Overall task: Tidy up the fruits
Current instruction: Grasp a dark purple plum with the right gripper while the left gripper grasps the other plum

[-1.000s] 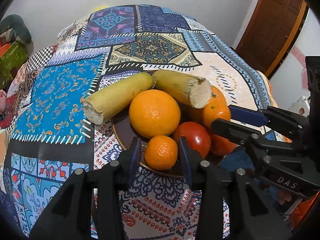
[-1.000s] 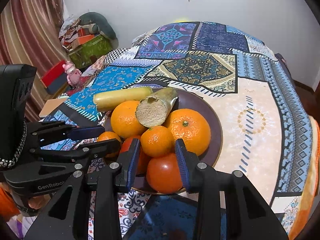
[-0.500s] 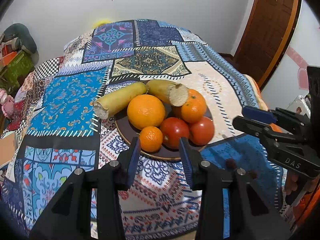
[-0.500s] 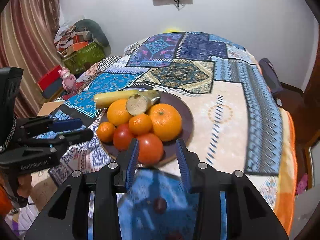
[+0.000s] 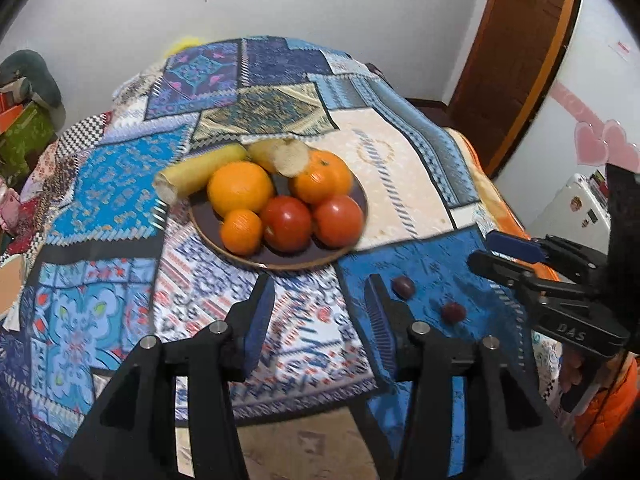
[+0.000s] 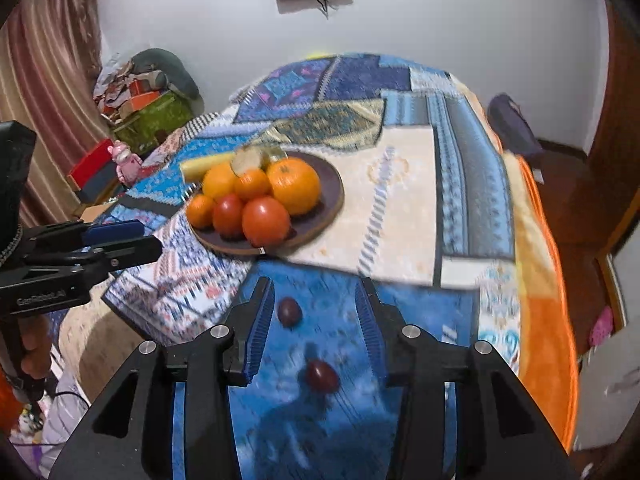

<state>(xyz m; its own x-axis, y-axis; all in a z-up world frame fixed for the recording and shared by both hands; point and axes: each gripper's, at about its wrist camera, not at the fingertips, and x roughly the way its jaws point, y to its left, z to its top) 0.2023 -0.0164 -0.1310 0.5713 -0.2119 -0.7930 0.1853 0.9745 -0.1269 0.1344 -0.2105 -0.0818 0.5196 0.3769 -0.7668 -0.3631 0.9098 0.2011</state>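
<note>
My left gripper (image 5: 320, 304) hangs over the quilted patchwork cloth (image 5: 112, 184), jaws opening on nothing. The round dark plate (image 5: 280, 262) piled with smooth fruit sits ahead. My right gripper (image 6: 314, 312), jaws opening too, frames two small dark fruits (image 6: 289, 311) near the bed's edge.

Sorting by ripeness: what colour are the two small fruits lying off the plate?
Dark purple-red small fruits, clearest in the right wrist view.
</note>
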